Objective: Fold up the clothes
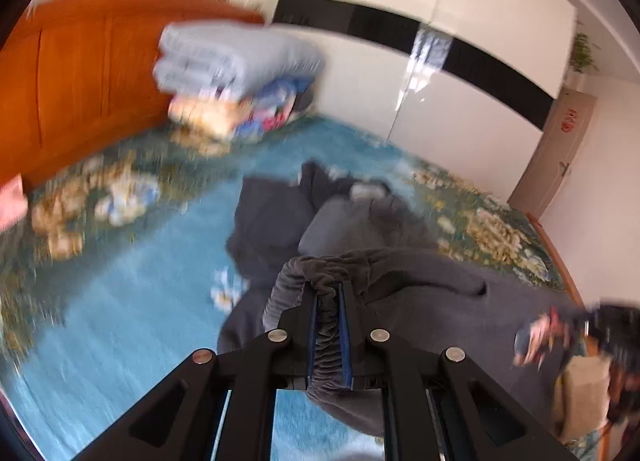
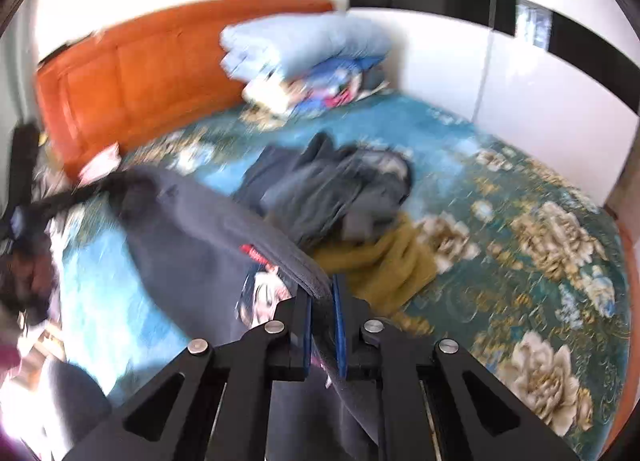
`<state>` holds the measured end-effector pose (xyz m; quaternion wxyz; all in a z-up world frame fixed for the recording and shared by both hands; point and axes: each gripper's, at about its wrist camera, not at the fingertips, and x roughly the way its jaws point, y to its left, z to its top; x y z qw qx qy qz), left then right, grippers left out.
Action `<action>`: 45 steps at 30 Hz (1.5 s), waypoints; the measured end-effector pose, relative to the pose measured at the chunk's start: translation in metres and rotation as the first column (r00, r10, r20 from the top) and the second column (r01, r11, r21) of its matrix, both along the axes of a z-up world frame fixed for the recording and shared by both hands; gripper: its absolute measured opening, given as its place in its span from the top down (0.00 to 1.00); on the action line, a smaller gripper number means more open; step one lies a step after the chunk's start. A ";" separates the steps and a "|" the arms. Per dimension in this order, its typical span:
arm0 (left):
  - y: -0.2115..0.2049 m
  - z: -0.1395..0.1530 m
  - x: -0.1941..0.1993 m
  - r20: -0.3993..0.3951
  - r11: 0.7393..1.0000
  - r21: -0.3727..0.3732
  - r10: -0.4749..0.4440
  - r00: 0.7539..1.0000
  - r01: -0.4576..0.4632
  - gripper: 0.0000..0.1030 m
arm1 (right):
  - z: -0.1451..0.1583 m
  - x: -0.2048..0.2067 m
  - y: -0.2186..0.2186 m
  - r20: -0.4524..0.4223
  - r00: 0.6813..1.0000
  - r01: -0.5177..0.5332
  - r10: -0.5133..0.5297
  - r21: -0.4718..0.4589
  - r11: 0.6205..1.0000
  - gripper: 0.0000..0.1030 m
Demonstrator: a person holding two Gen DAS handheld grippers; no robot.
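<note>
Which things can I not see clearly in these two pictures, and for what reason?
- Left wrist view: motion blur smears the folded bedding pile; its lower items cannot be told apart.
- Left wrist view: the dark grey garment runs under the left claw, so its lower edge is hidden.
- Right wrist view: the printed picture is partly covered by the right claw.
- Right wrist view: the mustard cloth lies partly under grey clothes; its type is unclear.

Bed (image 2: 520,189) with teal floral cover, heap of dark clothes (image 2: 332,189), mustard garment (image 2: 384,265), stacked bedding (image 2: 308,57) by headboard (image 2: 140,73)
</note>
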<state>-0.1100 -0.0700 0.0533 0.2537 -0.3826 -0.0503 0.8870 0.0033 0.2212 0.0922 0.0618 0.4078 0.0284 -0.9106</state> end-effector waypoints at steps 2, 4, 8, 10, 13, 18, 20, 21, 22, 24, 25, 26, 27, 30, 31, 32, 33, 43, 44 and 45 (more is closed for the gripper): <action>-0.008 -0.035 0.001 0.087 0.999 -0.039 0.028 0.996 -0.025 0.89 | -0.034 0.016 -0.016 0.097 0.994 -0.044 0.046 -0.027 0.999 0.91; -0.018 -0.063 0.006 0.159 0.997 -0.058 0.067 0.985 -0.059 0.89 | -0.068 0.033 -0.037 0.186 0.978 -0.085 0.097 -0.073 0.994 0.91; -0.050 -0.089 0.010 0.272 0.988 -0.002 0.150 0.951 -0.155 0.89 | -0.112 0.057 -0.074 0.287 0.944 -0.119 0.161 -0.159 0.980 0.91; -0.061 -0.090 0.011 0.308 0.980 0.034 0.175 0.935 -0.194 0.84 | -0.125 0.064 -0.085 0.316 0.933 -0.120 0.174 -0.182 0.976 0.91; -0.069 -0.088 0.018 0.338 0.975 0.024 0.200 0.920 -0.221 0.80 | -0.129 0.069 -0.088 0.337 0.923 -0.120 0.188 -0.213 0.970 0.91; -0.087 -0.091 0.034 0.437 0.944 0.074 0.260 0.861 -0.322 0.64 | -0.129 0.074 -0.080 0.333 0.928 -0.097 0.169 -0.222 0.970 0.91; -0.100 -0.096 0.043 0.509 0.913 0.141 0.266 0.819 -0.384 0.62 | -0.129 0.083 -0.077 0.335 0.928 -0.085 0.161 -0.230 0.969 0.91; -0.103 -0.099 0.048 0.540 0.898 0.178 0.253 0.803 -0.403 0.57 | -0.130 0.086 -0.077 0.335 0.928 -0.084 0.161 -0.232 0.969 0.91; -0.105 -0.102 0.053 0.571 0.881 0.218 0.234 0.787 -0.421 0.50 | -0.131 0.088 -0.078 0.336 0.928 -0.086 0.163 -0.234 0.968 0.91; -0.104 -0.108 0.062 0.616 0.855 0.270 0.200 0.762 -0.443 0.46 | -0.133 0.092 -0.080 0.339 0.925 -0.089 0.170 -0.242 0.966 0.91; -0.099 -0.111 0.064 0.625 0.856 0.274 0.189 0.758 -0.439 0.46 | -0.134 0.094 -0.082 0.341 0.924 -0.092 0.175 -0.246 0.965 0.91; -0.094 -0.113 0.066 0.627 0.860 0.270 0.185 0.757 -0.434 0.46 | -0.135 0.096 -0.084 0.344 0.921 -0.097 0.181 -0.247 0.964 0.91; -0.089 -0.115 0.067 0.626 0.865 0.263 0.184 0.757 -0.428 0.46 | -0.136 0.098 -0.086 0.348 0.918 -0.105 0.190 -0.248 0.963 0.90; -0.078 -0.122 0.072 0.621 0.880 0.205 0.222 0.752 -0.429 0.48 | -0.139 0.106 -0.093 0.360 0.906 -0.133 0.221 -0.254 0.958 0.90; -0.077 -0.124 0.073 0.619 0.881 0.190 0.235 0.749 -0.433 0.50 | -0.140 0.109 -0.094 0.364 0.902 -0.142 0.233 -0.260 0.955 0.91; -0.079 -0.126 0.073 0.620 0.878 0.185 0.244 0.745 -0.441 0.54 | -0.142 0.111 -0.094 0.369 0.898 -0.146 0.240 -0.264 0.953 0.90; -0.081 -0.127 0.073 0.624 0.871 0.191 0.248 0.741 -0.452 0.65 | -0.145 0.113 -0.095 0.375 0.894 -0.149 0.245 -0.268 0.952 0.90; -0.101 -0.111 0.064 0.512 0.831 0.199 0.364 0.778 -0.520 0.89 | -0.129 0.106 -0.088 0.333 0.910 -0.142 0.246 -0.305 0.942 0.83; -0.109 -0.106 0.063 0.489 0.818 0.198 0.395 0.778 -0.540 0.89 | -0.121 0.104 -0.082 0.314 0.918 -0.134 0.241 -0.325 0.936 0.78; -0.118 -0.102 0.062 0.463 0.802 0.197 0.431 0.774 -0.564 0.89 | -0.114 0.102 -0.075 0.295 0.927 -0.123 0.233 -0.346 0.930 0.73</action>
